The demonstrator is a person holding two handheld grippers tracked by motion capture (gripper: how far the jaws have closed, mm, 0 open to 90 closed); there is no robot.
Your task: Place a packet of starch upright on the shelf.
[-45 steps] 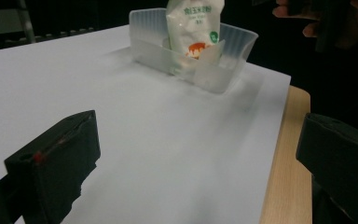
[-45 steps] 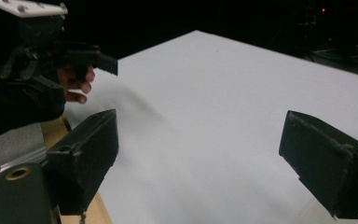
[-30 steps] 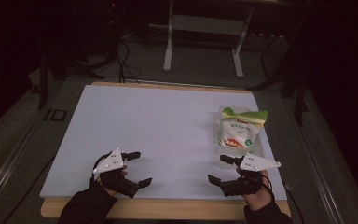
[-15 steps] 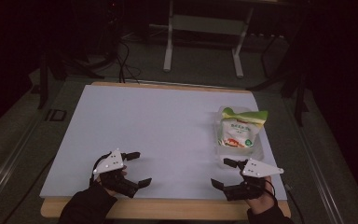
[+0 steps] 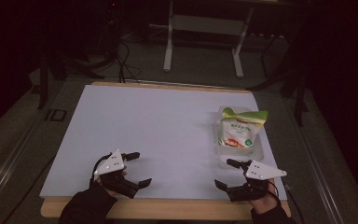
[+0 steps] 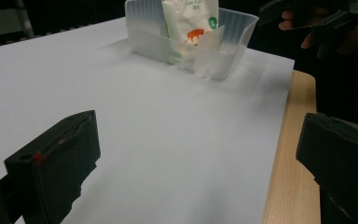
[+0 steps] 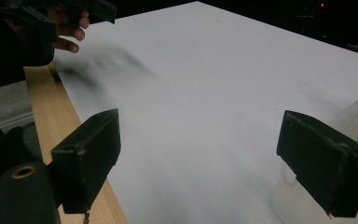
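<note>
- 2 grippers sit low at near table edge, both empty.
- left gripper: jaws wide apart.
- right gripper: jaws wide, just before clear tub.
- snack pouch stands upright inside tub.

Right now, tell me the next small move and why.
Probably ease the right gripper forward toward the tub. Its jaws stand wide apart and hold nothing, the tub with the pouch stands just ahead of it, and the left gripper is far off across the sheet.
</note>
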